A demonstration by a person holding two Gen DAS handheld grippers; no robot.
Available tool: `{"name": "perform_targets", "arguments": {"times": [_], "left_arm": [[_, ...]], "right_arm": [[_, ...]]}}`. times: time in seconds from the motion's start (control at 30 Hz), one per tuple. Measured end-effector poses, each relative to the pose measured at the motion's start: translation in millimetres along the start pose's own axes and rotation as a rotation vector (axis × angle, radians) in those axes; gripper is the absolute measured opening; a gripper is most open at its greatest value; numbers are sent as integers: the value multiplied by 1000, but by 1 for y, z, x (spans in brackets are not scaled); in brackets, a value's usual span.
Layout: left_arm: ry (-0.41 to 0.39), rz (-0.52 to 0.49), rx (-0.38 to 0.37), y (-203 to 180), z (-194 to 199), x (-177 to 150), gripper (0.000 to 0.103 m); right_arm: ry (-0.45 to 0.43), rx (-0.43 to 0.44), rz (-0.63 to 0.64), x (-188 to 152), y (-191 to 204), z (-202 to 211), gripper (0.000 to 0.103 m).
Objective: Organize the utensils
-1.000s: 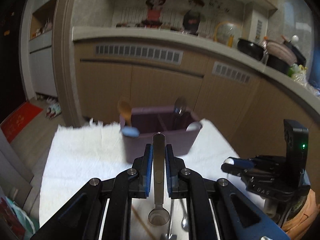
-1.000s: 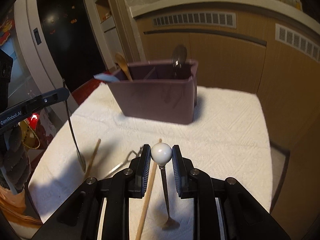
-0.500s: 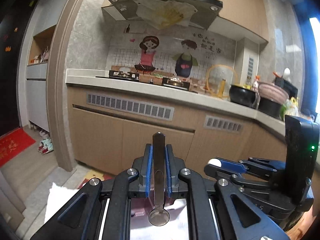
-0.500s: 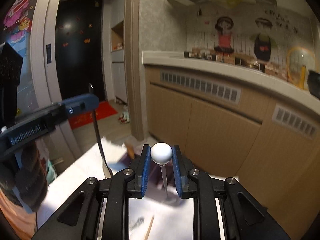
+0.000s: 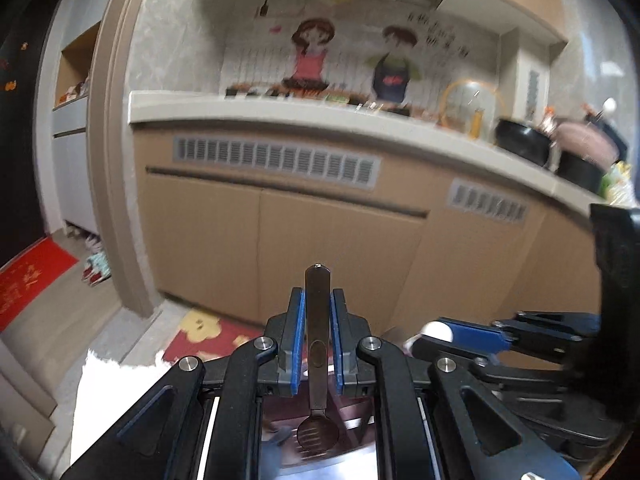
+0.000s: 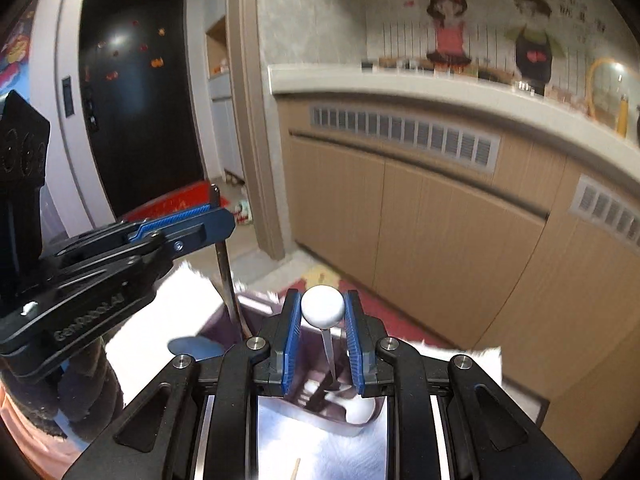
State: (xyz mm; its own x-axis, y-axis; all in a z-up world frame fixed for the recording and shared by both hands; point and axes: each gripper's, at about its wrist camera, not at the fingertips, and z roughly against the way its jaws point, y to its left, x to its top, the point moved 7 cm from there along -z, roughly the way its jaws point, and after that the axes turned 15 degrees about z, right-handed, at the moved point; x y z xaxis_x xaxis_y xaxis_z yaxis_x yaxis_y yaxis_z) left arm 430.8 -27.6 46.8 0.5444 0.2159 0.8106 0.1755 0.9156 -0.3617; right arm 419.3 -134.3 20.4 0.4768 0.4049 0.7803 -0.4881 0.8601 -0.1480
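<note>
A flat steel spoon (image 5: pixel 318 344) hangs bowl-down, pinched by the left gripper (image 5: pixel 317 336) above the purple utensil caddy (image 6: pixel 340 408); the right gripper (image 6: pixel 322 332) clamps a white-knobbed fork (image 6: pixel 322 307) over it.

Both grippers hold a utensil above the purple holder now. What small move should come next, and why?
Probably lower both, then release. The left gripper is shut on a metal spoon that hangs bowl-down, and the right gripper is shut on a white ball-topped utensil. Both tips hang over the open purple utensil holder, but blur hides the exact compartments.
</note>
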Motion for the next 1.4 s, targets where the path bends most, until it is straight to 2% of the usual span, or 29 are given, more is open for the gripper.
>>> {"name": "perform_targets", "arguments": {"times": [0.27, 0.4, 0.47, 0.5, 0.53, 0.57, 0.6, 0.7, 0.77, 0.93, 1.07, 1.23, 1.4], "left_arm": [[148, 50, 59, 32, -45, -34, 10], [161, 87, 53, 40, -41, -36, 12], [150, 91, 35, 39, -30, -34, 29], [141, 83, 22, 37, -22, -32, 34], [130, 73, 20, 36, -15, -31, 41], [113, 62, 25, 35, -5, -30, 43], [99, 55, 30, 35, 6, -29, 43], [85, 57, 35, 37, 33, -33, 46], [92, 46, 35, 38, 51, -44, 54], [169, -9, 54, 39, 80, -94, 58], [263, -27, 67, 46, 93, -142, 58], [392, 20, 110, 65, 100, -198, 60], [465, 82, 117, 73, 95, -228, 60]], "right_arm": [[118, 38, -43, -39, -2, -46, 22], [125, 21, -55, -48, -3, -49, 24], [111, 9, -61, -50, -5, -41, 25], [102, -3, -56, -49, -4, -37, 29], [85, -22, -45, -49, -3, -28, 38], [65, -41, -34, -48, -2, -18, 44], [50, -54, -27, -47, -2, -11, 53], [12, -93, -7, -53, 3, 18, 56], [17, -96, -7, -63, 8, 31, 56], [77, -78, 2, -102, 30, 46, 56], [165, -11, -37, -150, 55, 44, 56], [235, 35, -58, -190, 82, 40, 56], [248, 14, -32, -200, 97, 42, 56]]}}
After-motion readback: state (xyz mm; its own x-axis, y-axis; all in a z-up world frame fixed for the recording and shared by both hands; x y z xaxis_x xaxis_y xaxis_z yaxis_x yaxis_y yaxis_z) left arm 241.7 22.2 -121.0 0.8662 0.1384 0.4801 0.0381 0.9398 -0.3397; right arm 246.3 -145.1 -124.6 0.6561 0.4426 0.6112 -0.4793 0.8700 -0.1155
